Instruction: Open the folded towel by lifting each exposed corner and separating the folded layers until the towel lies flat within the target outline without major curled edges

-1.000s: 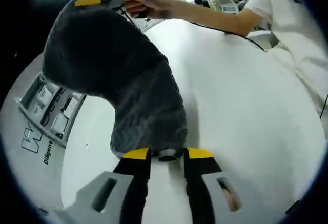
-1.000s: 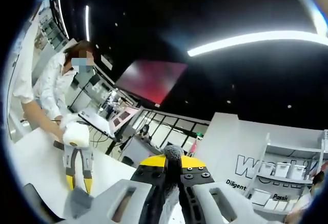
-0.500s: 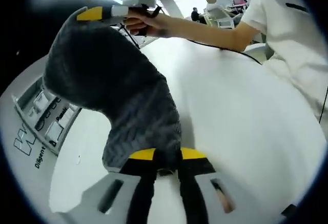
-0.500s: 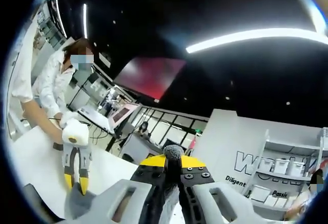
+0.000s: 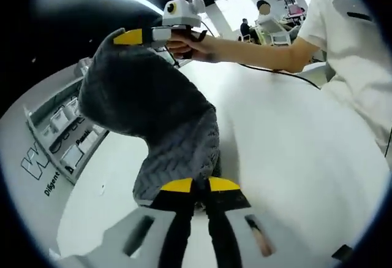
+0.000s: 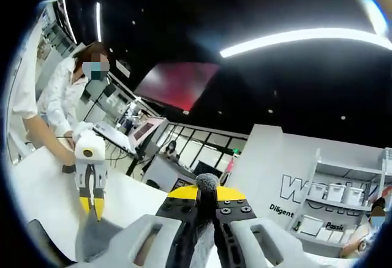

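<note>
- The towel [image 5: 156, 118] is dark grey with a knitted, ribbed look, and I have it up in the air over the white table [image 5: 294, 151], slung between my two grippers, not lying on the surface.
- In the left gripper view it sags in a thick, bunched swag from the far corner down to the near one, so I judge the layers are not yet fully parted.
- My left gripper [image 5: 200, 186] has its jaws closed together on the near edge of the towel; the cloth bulges out right above the yellow tips.
- My right gripper [image 6: 206, 192] is likewise clamped, with a tuft of grey cloth poking up between its yellow tips; in the left gripper view it pinches the far corner, held high.
- To do this step well, I would draw the two held corners apart until the sag is taken up, then lower the cloth evenly so it drapes down without folding back on itself.
- I would keep both grips firm until the fabric rests, since a thick knit could slip or curl at the edge.
- I cannot make out any target outline on the table from here, so placement has to be checked once the towel is lower.
- Beyond the table stand white shelves [image 5: 58, 136] with small boxes.
</note>
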A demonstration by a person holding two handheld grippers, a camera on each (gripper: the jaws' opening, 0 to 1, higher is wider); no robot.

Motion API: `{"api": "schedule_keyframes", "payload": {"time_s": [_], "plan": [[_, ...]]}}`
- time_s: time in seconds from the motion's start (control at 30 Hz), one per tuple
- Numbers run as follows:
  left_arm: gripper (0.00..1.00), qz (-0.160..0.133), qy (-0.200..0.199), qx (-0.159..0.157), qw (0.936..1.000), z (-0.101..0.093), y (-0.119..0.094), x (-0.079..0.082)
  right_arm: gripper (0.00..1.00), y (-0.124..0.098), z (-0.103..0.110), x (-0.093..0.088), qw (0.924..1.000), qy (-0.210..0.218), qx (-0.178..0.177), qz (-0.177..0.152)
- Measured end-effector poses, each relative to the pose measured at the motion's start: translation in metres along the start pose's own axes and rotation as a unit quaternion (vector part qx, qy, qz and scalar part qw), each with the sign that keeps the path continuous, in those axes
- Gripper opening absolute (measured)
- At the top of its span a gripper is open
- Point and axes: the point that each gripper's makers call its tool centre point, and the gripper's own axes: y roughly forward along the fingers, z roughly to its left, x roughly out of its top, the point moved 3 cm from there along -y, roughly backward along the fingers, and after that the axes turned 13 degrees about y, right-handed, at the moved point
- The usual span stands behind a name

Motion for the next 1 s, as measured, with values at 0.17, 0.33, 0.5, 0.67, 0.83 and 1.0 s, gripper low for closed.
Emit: {"api": "schedule_keyframes", "payload": {"time_s": [0.17,0.33,0.5,0.67,0.83,1.0], "plan": [[0.06,0.004,0.008,0.011,0.9999,0.003,-0.002,0.0,0.0,0.001,-0.001,-0.01,0.9999,-0.001,-0.004,0.013],[0.05,0.015,0.019,0.014,0.9996,0.0,-0.004,0.0,0.0,-0.002,-0.004,-0.014,0.9999,0.006,-0.01,0.013],[0.05,0.013,0.019,0.024,0.9994,0.004,-0.007,0.001,0.01,-0.007,-0.009,-0.015,0.9996,0.01,-0.021,0.013],[0.05,0.01,0.019,0.027,0.9994,0.002,-0.007,0.003,0.01,-0.014,-0.011,-0.019,0.9984,-0.017,-0.042,0.033],[0.05,0.007,0.018,0.025,0.9995,0.002,-0.006,0.004,0.01,-0.02,-0.004,-0.021,0.9977,-0.028,-0.037,0.049],[0.05,0.008,0.026,0.026,0.9993,0.001,-0.005,0.006,0.01,-0.029,-0.015,-0.022,0.9977,-0.014,-0.046,0.048]]}}
